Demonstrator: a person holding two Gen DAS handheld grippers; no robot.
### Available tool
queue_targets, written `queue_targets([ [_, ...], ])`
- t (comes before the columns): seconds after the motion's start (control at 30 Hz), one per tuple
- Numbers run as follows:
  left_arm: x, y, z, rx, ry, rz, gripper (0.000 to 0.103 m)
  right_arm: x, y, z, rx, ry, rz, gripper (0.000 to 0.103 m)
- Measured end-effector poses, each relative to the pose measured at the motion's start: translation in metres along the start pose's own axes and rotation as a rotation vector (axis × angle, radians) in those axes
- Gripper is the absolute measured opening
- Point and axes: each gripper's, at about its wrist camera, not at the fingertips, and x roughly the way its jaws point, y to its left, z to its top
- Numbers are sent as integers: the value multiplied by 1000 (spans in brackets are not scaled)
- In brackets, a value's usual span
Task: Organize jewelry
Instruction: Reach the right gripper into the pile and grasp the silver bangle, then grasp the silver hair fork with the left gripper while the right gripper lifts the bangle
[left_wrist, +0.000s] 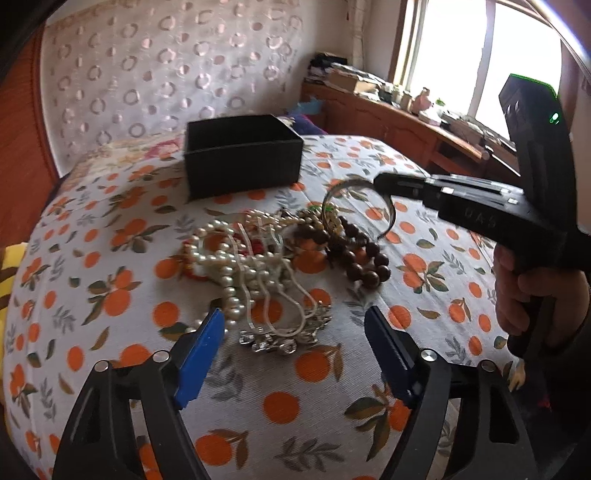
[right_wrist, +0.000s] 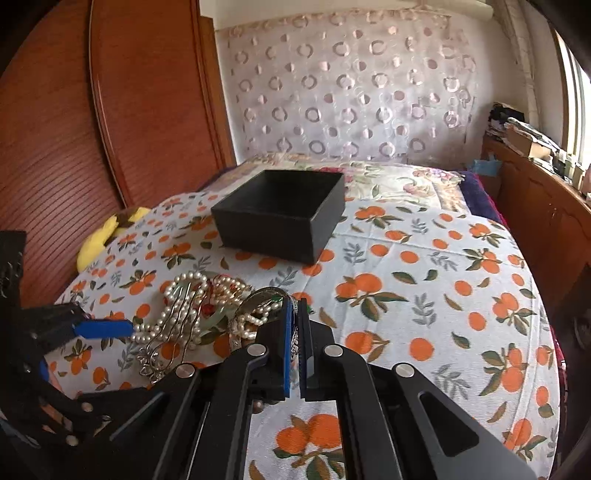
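Note:
A heap of jewelry lies on the orange-print cloth: pearl strands (left_wrist: 229, 266), brown wooden beads (left_wrist: 362, 258) and a silver chain piece (left_wrist: 280, 341). My left gripper (left_wrist: 295, 325) is open, low over the near end of the heap. My right gripper (left_wrist: 384, 184) is shut on a silver cuff bangle (left_wrist: 354, 199) and holds it just above the heap. In the right wrist view the bangle (right_wrist: 255, 301) sits between the closed pads (right_wrist: 295, 321), with the pearls (right_wrist: 177, 314) to the left. An open black box (left_wrist: 240, 155) stands behind the heap, apparently empty (right_wrist: 284, 210).
A wooden headboard (right_wrist: 110, 110) rises at the left and a patterned curtain (right_wrist: 351, 92) hangs at the back. A cluttered wooden cabinet (left_wrist: 406, 122) runs along the right under the window. A yellow soft item (right_wrist: 99, 240) lies at the bed's left edge.

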Motion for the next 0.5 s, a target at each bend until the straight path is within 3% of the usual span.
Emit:
queue_targets([
  [0.23, 13, -7, 2, 27, 25, 19, 66, -16, -20, -7, 26, -28, -61, 0],
  [0.37, 15, -7, 3, 38, 26, 38, 64, -15, -26, -15, 20, 9, -81, 0],
  [0.43, 18, -8, 3, 49, 30, 60, 55, -13, -31, -19, 28, 25, -77, 0],
  [0.5, 22, -6, 2, 46, 41, 66, 52, -12, -34, -21, 34, 30, -78, 0],
])
